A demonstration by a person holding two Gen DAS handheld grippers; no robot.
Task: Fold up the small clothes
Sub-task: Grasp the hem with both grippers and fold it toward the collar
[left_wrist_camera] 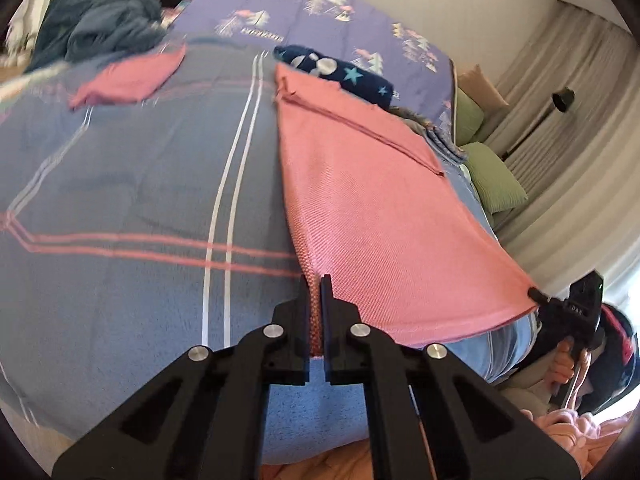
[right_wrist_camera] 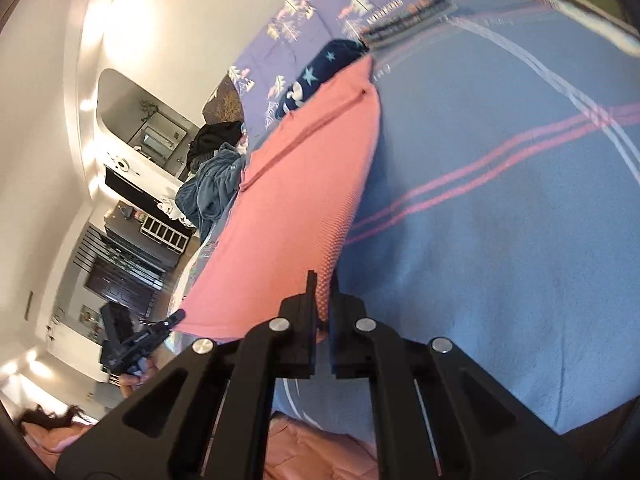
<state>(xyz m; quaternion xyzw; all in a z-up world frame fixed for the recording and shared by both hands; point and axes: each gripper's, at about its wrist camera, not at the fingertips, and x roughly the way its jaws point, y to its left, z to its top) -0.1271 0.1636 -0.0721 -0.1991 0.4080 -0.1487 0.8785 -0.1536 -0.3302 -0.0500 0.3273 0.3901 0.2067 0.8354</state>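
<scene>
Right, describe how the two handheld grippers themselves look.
Both alike: the left gripper and right gripper are matte black, with flat narrow fingers on angular linkage arms pinned by round silver rivets. Seen from the left wrist view, the right one's body carries small white lettering, too blurred to read.

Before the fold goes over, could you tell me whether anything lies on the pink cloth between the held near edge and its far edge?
Nothing visible does. Both the left gripper and right gripper pinch near corners of the pink cloth; a navy star-patterned garment lies beyond its far edge.
</scene>
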